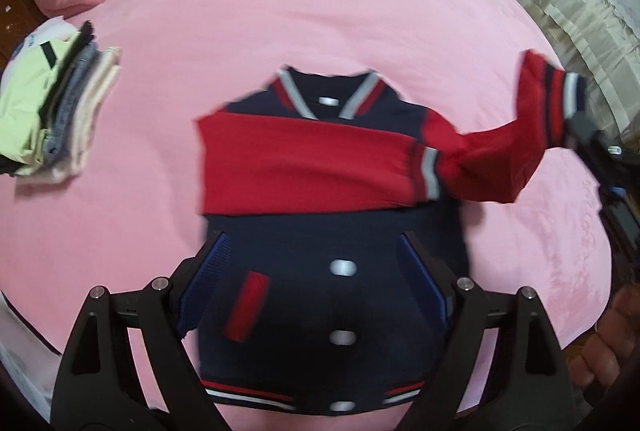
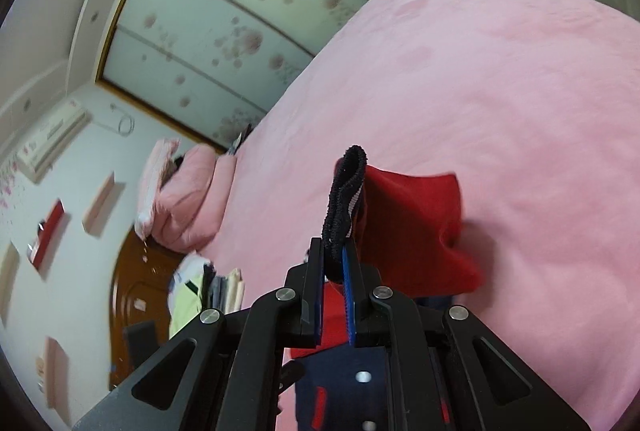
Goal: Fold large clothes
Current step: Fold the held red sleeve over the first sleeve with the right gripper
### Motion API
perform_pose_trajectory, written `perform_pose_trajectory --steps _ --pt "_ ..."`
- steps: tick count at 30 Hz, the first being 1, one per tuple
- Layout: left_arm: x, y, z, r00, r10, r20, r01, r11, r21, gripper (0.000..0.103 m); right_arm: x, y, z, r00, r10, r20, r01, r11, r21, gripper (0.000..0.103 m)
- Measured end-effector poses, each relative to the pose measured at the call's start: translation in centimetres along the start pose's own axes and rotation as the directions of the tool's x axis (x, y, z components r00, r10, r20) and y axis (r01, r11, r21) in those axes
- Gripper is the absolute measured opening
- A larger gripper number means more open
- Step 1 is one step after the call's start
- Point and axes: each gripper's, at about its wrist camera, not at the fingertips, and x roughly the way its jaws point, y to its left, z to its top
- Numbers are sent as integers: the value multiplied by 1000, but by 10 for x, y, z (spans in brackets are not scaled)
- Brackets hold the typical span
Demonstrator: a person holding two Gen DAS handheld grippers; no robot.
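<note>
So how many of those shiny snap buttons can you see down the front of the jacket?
3 in the left wrist view: one mid-chest, one lower, one on the striped hem. The folded red sleeve may hide more above.

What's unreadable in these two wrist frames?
- Jacket hem, left wrist view: cut off by the frame edge and the left gripper.
- Clothes stack, left wrist view: motion blur, items indistinct.
- Cuff stripes, right wrist view: edge-on in the right gripper.
</note>
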Motion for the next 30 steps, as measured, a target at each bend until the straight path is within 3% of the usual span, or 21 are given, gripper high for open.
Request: perform_pose_trajectory --steps 4,8,11,13,15,21,25,28,30 --pt "0 52 -2 999 18 39 -18 1000 -7 83 61 61 -44 992 -115 -46 110 989 -104 8" --pt "10 91 9 999 4 44 -5 1000 22 83 100 88 -81 972 -216 -88 189 951 -246 12" --pt "18 102 15 999 -5 46 4 1000 18 83 124 93 -101 955 -266 -133 215 925 -313 39" --pt "24 107 18 999 -24 46 24 1000 -6 83 126 95 -105 957 -265 -122 215 924 -317 61" --pt "30 108 20 997 -61 37 62 998 -32 83 117 95 -108 956 -275 -100 234 924 -302 67" --pt "58 86 26 981 -195 16 196 978 -67 75 104 24 -69 920 -373 -116 338 909 -246 67" --pt "94 65 31 956 -294 -2 292 952 -89 56 105 -15 -54 899 -418 -126 386 896 -218 67" --pt "130 57 34 947 -317 -54 307 940 -147 37 108 -39 -41 893 -429 -134 400 895 -198 67" --pt "150 54 35 937 -341 -80 322 928 -185 35 110 -51 -37 891 -431 -144 401 895 -196 67"
